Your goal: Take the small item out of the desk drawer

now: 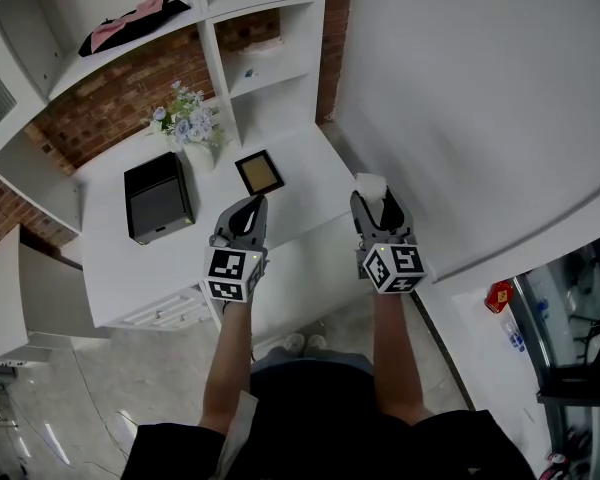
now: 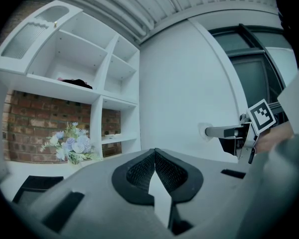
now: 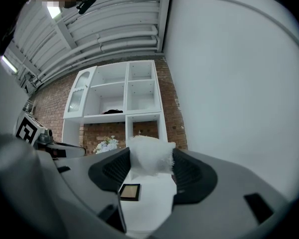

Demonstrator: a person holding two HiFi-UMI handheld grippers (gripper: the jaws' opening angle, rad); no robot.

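Note:
A small white fluffy item (image 3: 148, 153) sits between the pads of my right gripper (image 3: 150, 164), which is shut on it above the right end of the white desk (image 1: 310, 163). In the head view the item (image 1: 370, 182) pokes out at the tips of that gripper (image 1: 373, 196). My left gripper (image 1: 250, 208) hovers over the desk's front edge, its jaws shut on nothing, tips touching (image 2: 154, 152). From the left gripper view, the right gripper (image 2: 224, 131) shows off to the right with the white item (image 2: 205, 131) at its tip. Drawer fronts (image 1: 165, 313) show under the desk's front left.
On the desk stand a black box (image 1: 158, 198), a vase of pale flowers (image 1: 190, 128) and a small framed square (image 1: 259, 172). White shelves (image 1: 250, 58) against a brick wall rise behind. A large white wall panel (image 1: 480, 108) is close on the right.

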